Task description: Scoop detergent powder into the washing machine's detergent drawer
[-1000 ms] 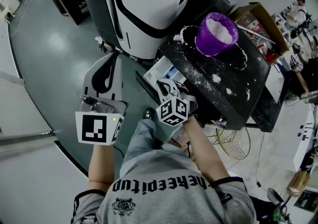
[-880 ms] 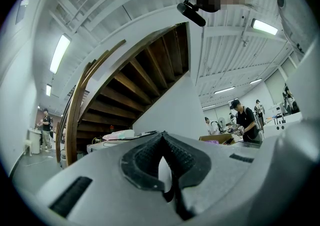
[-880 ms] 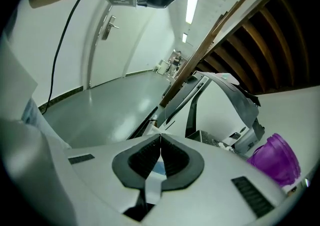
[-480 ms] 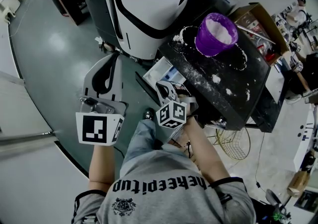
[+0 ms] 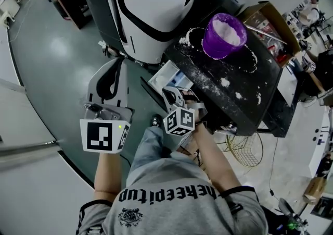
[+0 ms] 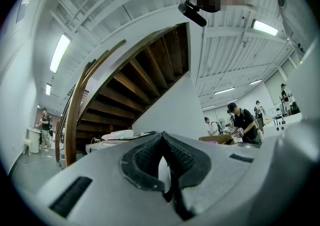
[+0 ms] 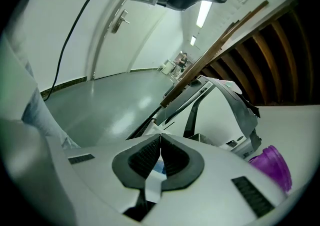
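Observation:
The white and black washing machine (image 5: 151, 10) stands at the top, its detergent drawer (image 5: 167, 74) pulled out toward me. A purple tub (image 5: 225, 33) of white powder sits on the black table (image 5: 250, 96); the same tub (image 7: 272, 166) shows at the right of the right gripper view. My right gripper (image 5: 170, 92) hangs just over the drawer's near end. It (image 7: 160, 139) is shut on a thin white strip (image 7: 152, 182) that looks like a scoop's handle; the scoop's bowl is hidden. My left gripper (image 5: 120, 62) is shut and empty over the floor, left of the drawer, pointing upward (image 6: 162, 139).
White powder is spilled across the black table in patches and rings. An open cardboard box (image 5: 270, 17) sits behind the table. A wire basket (image 5: 245, 150) lies on the floor by the table's near corner. Green floor spreads to the left.
My right gripper has dropped back slightly toward me and turned a little over the drawer. The left gripper has stayed in place.

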Tool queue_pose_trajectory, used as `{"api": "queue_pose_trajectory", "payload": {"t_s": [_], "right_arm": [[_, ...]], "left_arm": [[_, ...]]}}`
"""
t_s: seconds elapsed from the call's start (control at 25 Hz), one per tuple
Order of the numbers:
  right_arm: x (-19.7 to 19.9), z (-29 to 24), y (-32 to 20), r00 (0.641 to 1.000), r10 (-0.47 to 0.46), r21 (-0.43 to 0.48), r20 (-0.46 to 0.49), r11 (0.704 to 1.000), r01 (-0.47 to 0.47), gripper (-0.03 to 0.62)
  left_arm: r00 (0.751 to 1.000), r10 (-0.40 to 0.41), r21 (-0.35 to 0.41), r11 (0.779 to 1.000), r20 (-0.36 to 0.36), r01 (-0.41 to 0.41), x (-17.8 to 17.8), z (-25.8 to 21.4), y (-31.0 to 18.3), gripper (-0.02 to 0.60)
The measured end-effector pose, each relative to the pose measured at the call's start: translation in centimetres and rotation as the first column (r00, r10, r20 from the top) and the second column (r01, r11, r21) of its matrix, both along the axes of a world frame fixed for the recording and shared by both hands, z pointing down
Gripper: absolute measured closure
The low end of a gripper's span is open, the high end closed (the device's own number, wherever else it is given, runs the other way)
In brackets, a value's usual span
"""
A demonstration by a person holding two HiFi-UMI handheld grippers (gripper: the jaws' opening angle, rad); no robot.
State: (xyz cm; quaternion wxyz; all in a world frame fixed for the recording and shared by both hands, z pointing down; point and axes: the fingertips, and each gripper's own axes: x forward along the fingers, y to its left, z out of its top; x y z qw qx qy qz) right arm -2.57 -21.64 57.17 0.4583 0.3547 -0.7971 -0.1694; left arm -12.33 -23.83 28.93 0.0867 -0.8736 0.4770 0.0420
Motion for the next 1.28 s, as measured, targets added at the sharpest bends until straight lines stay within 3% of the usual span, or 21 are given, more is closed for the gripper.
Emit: {"api": "queue_pose_trajectory", "payload": {"t_s": [0.24,0.64,1.28], "right_arm": [[0.7,-1.3,-0.6,0.97,0.132,-0.088,0.206,0.989,-0.116,0.591],[3.1,-5.2,-1.9,0.788,0.354,-0.22,0.504,0.935,-0.279,0.589],[7.2,-13.2,-2.3,0.576,0.391,-0.16,0.718,0.898,-0.41,0.589]], "left_arm": [[1.0,0.011,0.006,1.0,-0.005,-0.011,0.4,-0.4,-0.1,0.578],[0.999,0.043,0.023,0.999,-0.008,-0.043,1.9,-1.3,0.0,0.578],[0.997,0.079,0.046,0.996,-0.01,-0.078,3.8,-2.7,0.5,0.578]]}}
